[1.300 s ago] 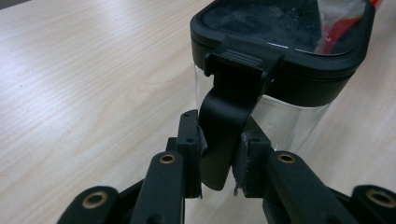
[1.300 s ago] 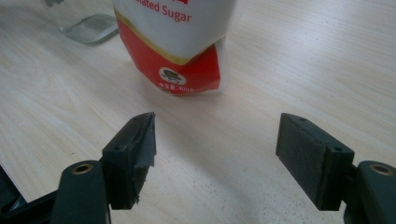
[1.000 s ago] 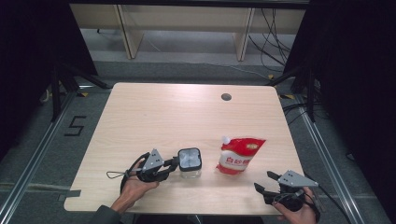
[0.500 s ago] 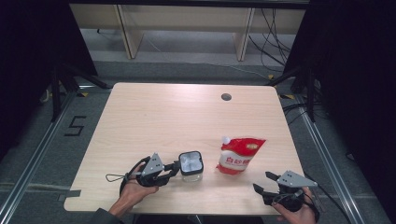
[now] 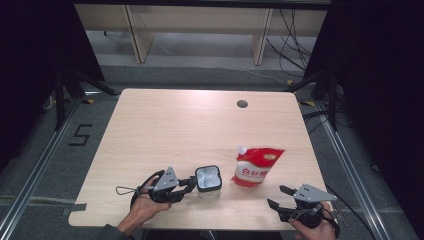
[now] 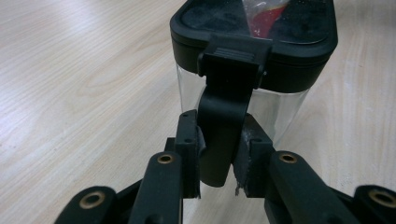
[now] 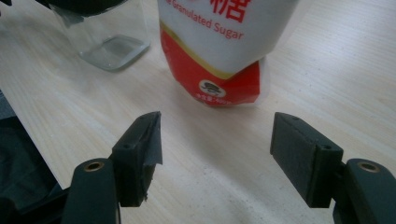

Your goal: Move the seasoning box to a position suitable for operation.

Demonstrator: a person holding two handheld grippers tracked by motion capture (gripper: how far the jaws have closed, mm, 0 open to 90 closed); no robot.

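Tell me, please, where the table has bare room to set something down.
The far half of the table, up to the small round hole, is bare. The near edge is crowded: left gripper on the jar's latch, sugar pouch beside it, right gripper near the corner.

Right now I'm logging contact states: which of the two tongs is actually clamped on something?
The left tongs, closed on the black latch tab of the clear jar. The right tongs gape open over bare table, short of the sugar pouch.
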